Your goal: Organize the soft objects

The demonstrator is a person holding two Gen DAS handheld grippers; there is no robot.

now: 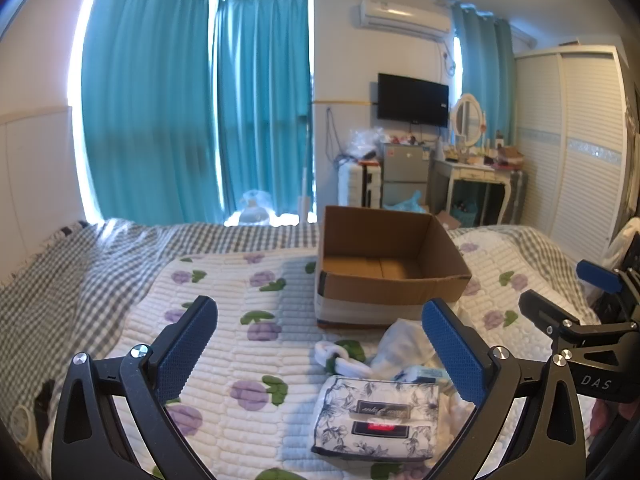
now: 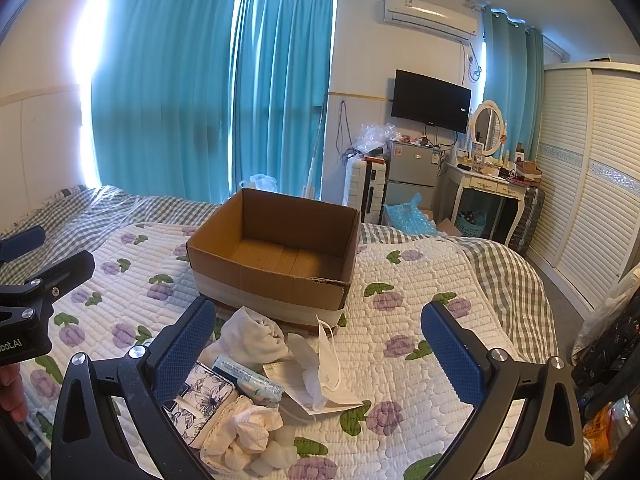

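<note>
the left gripper (image 1: 320, 344) hangs above the bed with its blue-padded fingers (image 1: 186, 354) spread wide and nothing between them. just below and ahead of it lies a floral pouch (image 1: 376, 420), white with dark blue flowers and two dark labels, flat on the quilt (image 1: 240, 280). beyond the pouch sit a white knotted cloth ring (image 1: 340, 360) and a bunched white cloth (image 1: 400, 344), both close to the near wall of the cardboard box (image 1: 384, 284).

the right gripper (image 2: 318, 348) is likewise spread wide and holds nothing. under it is the pile of soft things: the same floral pouch (image 2: 206, 400) at lower left, a cream lace-edged cloth (image 2: 244, 428) touching it, a small blue-and-white tissue packet (image 2: 250, 380) lying across the pouch's upper edge, the bunched white cloth (image 2: 252, 334) just in front of the box, and a white face mask (image 2: 328, 364) resting on crumpled tissue and a packet.

the cardboard box (image 2: 276, 276) stands open on the quilt, its inside bare, with a pale band around its lower wall. the white quilt (image 2: 420, 340) with purple flowers lies over a grey checked blanket (image 2: 508, 272). across the room hang teal curtains (image 2: 192, 92), with a wall television (image 2: 430, 98), an air conditioner (image 2: 432, 14), a small fridge (image 2: 412, 172) and a white dressing table (image 2: 492, 184).
</note>
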